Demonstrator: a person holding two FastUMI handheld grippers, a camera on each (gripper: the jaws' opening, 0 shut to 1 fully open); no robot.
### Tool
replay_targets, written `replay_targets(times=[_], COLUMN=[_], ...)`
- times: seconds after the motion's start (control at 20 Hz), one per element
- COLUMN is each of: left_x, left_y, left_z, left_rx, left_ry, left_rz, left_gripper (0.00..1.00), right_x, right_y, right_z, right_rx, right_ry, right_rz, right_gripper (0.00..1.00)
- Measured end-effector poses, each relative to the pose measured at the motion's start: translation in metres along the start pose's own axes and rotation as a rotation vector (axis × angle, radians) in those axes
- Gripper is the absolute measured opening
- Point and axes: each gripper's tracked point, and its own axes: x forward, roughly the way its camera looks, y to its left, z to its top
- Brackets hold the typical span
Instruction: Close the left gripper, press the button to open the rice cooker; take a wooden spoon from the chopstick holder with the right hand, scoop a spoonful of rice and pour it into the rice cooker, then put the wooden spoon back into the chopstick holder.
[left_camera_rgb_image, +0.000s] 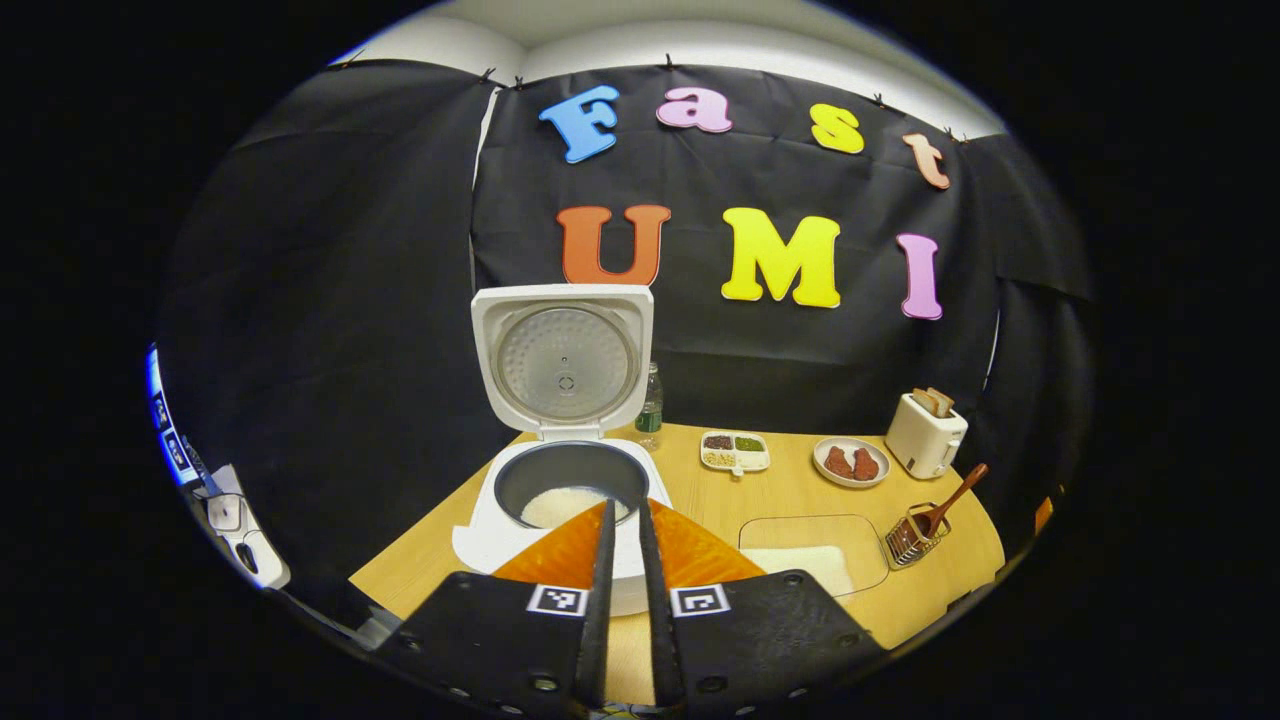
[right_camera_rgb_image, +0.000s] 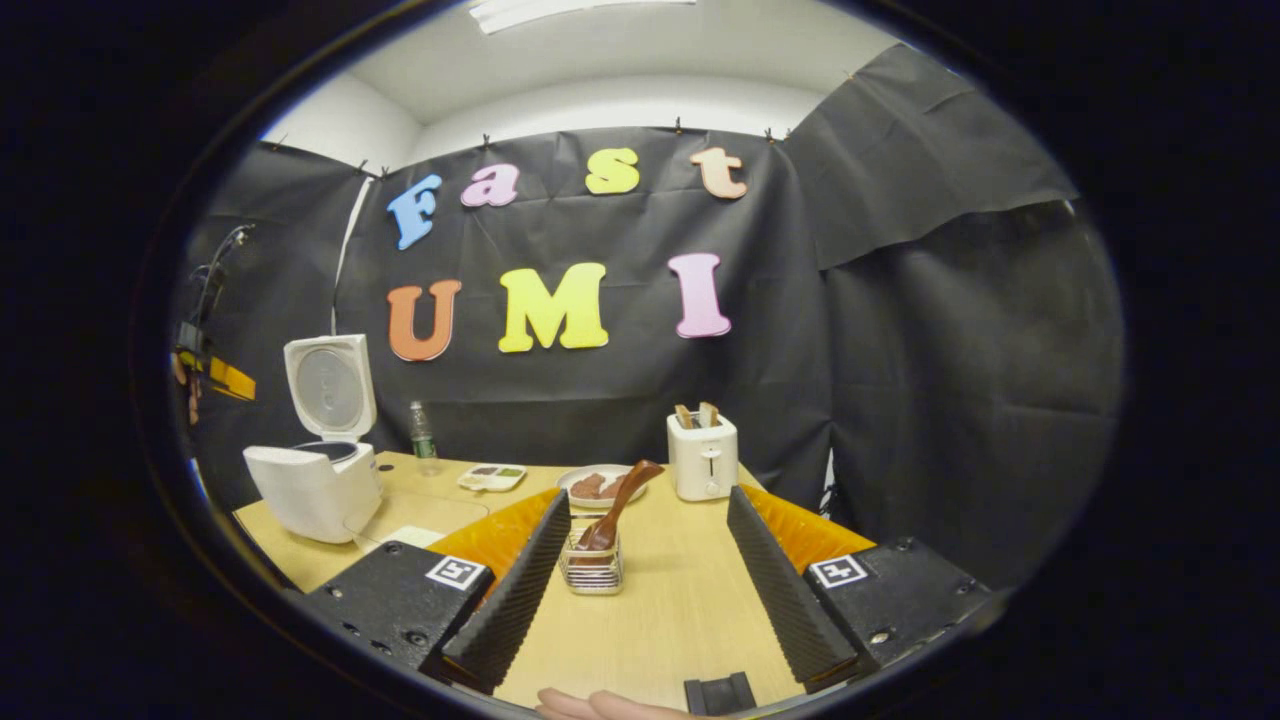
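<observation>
The white rice cooker (left_camera_rgb_image: 500, 520) stands with its lid (left_camera_rgb_image: 562, 362) raised upright, and white rice lies in its dark pot (left_camera_rgb_image: 570, 482). My left gripper (left_camera_rgb_image: 622, 520) is shut, its fingertips just above the cooker's front rim. In the right gripper view the cooker (right_camera_rgb_image: 315, 485) is at far left. A wire chopstick holder (right_camera_rgb_image: 592, 565) stands on the table with a wooden spoon (right_camera_rgb_image: 622, 500) leaning in it. My right gripper (right_camera_rgb_image: 648, 510) is open, the holder close to its left finger. The holder (left_camera_rgb_image: 912, 537) and spoon (left_camera_rgb_image: 955, 497) also appear at the right in the left gripper view.
On the wooden table (left_camera_rgb_image: 780, 495) sit a clear tray of rice (left_camera_rgb_image: 812, 555), a divided dish (left_camera_rgb_image: 735, 451), a plate of brown food (left_camera_rgb_image: 851, 462), a white toaster (left_camera_rgb_image: 925, 432) and a bottle (left_camera_rgb_image: 650, 405). A hand's fingertips (right_camera_rgb_image: 600, 705) show at the bottom edge.
</observation>
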Motion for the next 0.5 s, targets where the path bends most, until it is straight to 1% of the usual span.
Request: replay_targets(times=[0.05,0.1,0.15,0.2,0.25,0.35,0.4,0.45,0.5], left_x=[-0.008,-0.016,-0.024,-0.031,-0.037,-0.047,-0.053,-0.058,-0.061], left_y=[-0.006,-0.010,-0.012,-0.011,-0.010,-0.010,-0.010,-0.009,-0.010], left_z=[0.002,0.002,0.003,0.004,0.004,0.006,0.006,0.005,0.003], left_rx=[0.008,0.009,0.006,0.003,0.000,-0.013,-0.017,-0.022,-0.024], left_ry=[-0.018,-0.035,-0.052,-0.069,-0.088,-0.126,-0.144,-0.159,-0.171], left_rz=[-0.018,-0.033,-0.037,-0.033,-0.028,-0.025,-0.030,-0.030,-0.034], left_gripper=[0.20,0.65,0.73,0.94,0.94,0.94,0.94,0.94,0.94], right_x=[0.002,0.006,0.009,0.014,0.019,0.032,0.040,0.048,0.057], right_y=[0.000,0.002,0.004,0.006,0.007,0.011,0.014,0.014,0.015], right_z=[-0.002,-0.002,-0.003,-0.005,-0.007,-0.012,-0.014,-0.019,-0.023], right_rx=[0.005,0.012,0.018,0.024,0.031,0.048,0.057,0.067,0.079], right_ry=[0.003,0.006,0.009,0.014,0.020,0.036,0.043,0.051,0.060], right_rz=[0.003,0.008,0.014,0.019,0.023,0.034,0.040,0.044,0.046], right_gripper=[1.00,1.00,0.98,0.98,1.00,1.00,0.98,1.00,1.00])
